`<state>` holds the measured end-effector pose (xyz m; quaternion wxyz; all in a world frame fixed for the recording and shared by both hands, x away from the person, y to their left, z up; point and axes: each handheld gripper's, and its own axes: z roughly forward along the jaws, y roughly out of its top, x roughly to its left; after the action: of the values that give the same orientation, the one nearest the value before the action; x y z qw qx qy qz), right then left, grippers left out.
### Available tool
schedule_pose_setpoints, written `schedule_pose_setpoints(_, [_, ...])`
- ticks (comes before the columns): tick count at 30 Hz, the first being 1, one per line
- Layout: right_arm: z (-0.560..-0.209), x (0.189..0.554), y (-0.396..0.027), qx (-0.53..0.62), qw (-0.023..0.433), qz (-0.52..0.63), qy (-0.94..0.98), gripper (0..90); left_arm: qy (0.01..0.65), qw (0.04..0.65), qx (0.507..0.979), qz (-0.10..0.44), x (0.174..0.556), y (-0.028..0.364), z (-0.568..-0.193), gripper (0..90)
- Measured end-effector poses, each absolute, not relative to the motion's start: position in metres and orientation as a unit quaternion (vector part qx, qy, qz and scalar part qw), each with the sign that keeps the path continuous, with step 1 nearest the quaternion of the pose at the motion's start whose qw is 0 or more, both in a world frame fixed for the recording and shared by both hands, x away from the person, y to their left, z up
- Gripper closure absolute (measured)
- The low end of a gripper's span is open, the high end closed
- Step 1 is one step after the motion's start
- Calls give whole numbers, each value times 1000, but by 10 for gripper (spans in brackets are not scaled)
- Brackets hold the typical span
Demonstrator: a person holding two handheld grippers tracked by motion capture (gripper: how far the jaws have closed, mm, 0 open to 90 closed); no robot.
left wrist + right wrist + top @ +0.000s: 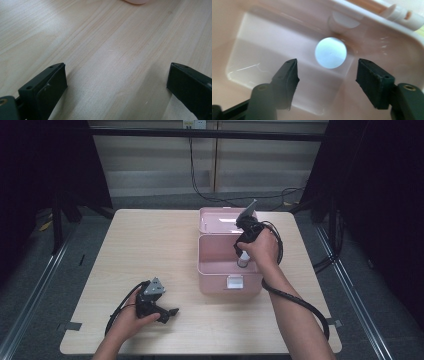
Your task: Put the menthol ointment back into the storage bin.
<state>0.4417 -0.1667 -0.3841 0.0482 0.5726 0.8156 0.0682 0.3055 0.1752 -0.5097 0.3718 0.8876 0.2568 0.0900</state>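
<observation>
Evidently the work here is putting a small bottle into the pink box, which stands open on the table with its lid laid back on the far side so the hollow is free to reach from above. The right tongs point steeply down into the box; the hand comes over the near wall, which keeps the wrist clear of the rim. In the right gripper view the right tongs stand partly apart, with the bottle's round white cap seen end-on just beyond the pads and none of them pressing on it. That reads as a release: the bottle is let stand on the box floor near the right-hand wall.

Its long axis looks upright, cap toward the camera and base on the floor, though the body below the cap is hidden, so a slight lean cannot be ruled out.

The left tongs rest low at the near left of the table, well apart from the box, probably parked out of the way. In the left gripper view the left tongs gape wide over bare wood with nothing between.
</observation>
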Motion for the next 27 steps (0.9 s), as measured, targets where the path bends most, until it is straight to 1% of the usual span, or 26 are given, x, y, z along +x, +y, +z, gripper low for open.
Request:
schedule_pose_setpoints(4, [-377,437,-166,562,49,70,823,284,257,372,888,90,306,175,-510,22])
schedule_pose_setpoints(6, [-375,434,-166,558,48,76,825,250,257,372,888,90,306,175,-510,22])
schedule_pose_setpoints(12, [-366,424,-168,539,42,90,837,219,256,372,888,90,306,175,-510,22])
schedule_pose_setpoints(17, [-358,416,-173,526,36,99,844,206,257,373,887,92,305,175,-510,22])
schedule_pose_setpoints(27, [-338,398,-178,498,38,97,861,201,257,373,887,91,305,175,-510,22])
